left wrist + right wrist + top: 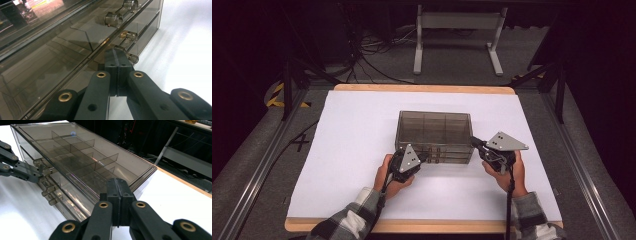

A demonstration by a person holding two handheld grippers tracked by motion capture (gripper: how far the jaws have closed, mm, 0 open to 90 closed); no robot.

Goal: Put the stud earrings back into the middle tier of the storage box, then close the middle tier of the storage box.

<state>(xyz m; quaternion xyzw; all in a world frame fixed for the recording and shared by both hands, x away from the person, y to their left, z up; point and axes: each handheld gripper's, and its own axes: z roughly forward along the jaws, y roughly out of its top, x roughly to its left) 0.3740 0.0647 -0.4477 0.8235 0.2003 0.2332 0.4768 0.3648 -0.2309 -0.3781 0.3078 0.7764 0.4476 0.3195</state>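
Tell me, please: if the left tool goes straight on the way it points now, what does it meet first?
Most likely a clear drawer knob on the front of the smoky drawer box. The left tool, jaws shut, points along that front with the knob just past its tip; depth is hard to judge, so it may already touch.

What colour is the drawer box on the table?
The drawer box is see-through smoky brown-grey plastic, clearest in the right gripper view.

My high view looks forward and down on the smoky transparent plastic drawer box (435,137) from well back. My left gripper view sits close against its knobbed front (75,50); my right gripper view faces its near corner. All three views share the box front.
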